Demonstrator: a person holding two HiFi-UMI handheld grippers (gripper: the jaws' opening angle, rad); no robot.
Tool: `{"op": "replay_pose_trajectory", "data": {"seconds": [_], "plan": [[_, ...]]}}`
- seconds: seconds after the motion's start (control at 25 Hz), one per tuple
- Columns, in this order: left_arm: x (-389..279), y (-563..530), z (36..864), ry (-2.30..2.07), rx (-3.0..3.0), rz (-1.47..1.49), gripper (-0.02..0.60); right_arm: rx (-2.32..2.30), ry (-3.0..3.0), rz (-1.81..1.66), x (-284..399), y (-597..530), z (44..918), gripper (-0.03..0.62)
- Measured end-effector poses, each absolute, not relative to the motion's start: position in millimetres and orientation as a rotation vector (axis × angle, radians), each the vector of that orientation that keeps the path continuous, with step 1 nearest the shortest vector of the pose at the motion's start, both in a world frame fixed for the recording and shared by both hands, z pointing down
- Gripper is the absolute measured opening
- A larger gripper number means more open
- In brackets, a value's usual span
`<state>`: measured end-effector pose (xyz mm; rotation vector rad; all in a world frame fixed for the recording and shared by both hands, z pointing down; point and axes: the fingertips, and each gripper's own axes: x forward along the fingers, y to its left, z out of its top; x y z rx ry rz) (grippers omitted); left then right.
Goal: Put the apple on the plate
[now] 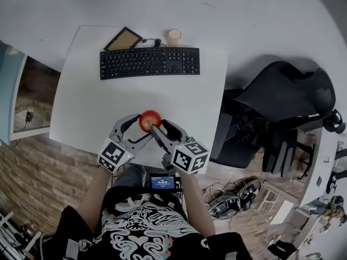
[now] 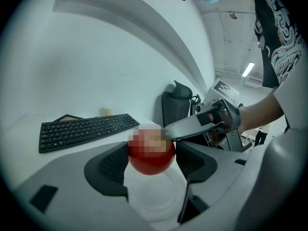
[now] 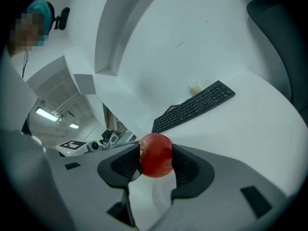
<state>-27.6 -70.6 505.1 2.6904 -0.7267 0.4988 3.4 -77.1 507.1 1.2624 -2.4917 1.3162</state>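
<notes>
1. Apple (image 3: 156,155) sits over the white plate (image 2: 154,196), at the near edge of the counter (image 1: 87,102); resting or lifted, unclear.
2. Right gripper (image 3: 156,160): jaws clamped on the apple's flanks; evidently carrying it.
3. Left gripper (image 2: 151,159): jaws spread to apple width, pads against both sides; probably steadying a centred set-down.

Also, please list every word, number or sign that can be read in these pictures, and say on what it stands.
No text can be read with certainty.
Keyboard: key legends too small.
Small screen at the person's waist: light characters, too blurred.
T-shirt: white graphic print, no clear letters.
Left marker cube and right marker cube: black-and-white square patterns, no words.
</notes>
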Motion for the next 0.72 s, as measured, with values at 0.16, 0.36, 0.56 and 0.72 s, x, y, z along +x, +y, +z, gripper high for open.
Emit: {"op": "replay_pose_trajectory", "data": {"seconds": [0.16, 0.36, 0.56, 0.72], "plan": [[-29, -63, 510, -0.72, 2.689, 0.528, 0.299, 1.256, -2.473, 1.317, 2, -69, 511, 0.225], [-30, -54, 522, -0.709, 2.667, 0.553, 0.299, 1.231, -2.448, 1.325, 1, -60, 522, 0.225], [-28, -51, 540, -0.677, 2.644, 0.601, 0.299, 1.199, -2.4, 1.321, 0, -55, 542, 0.225], [-28, -46, 554, -0.66, 2.631, 0.659, 0.299, 1.191, -2.36, 1.317, -1, -50, 556, 0.225]]}}
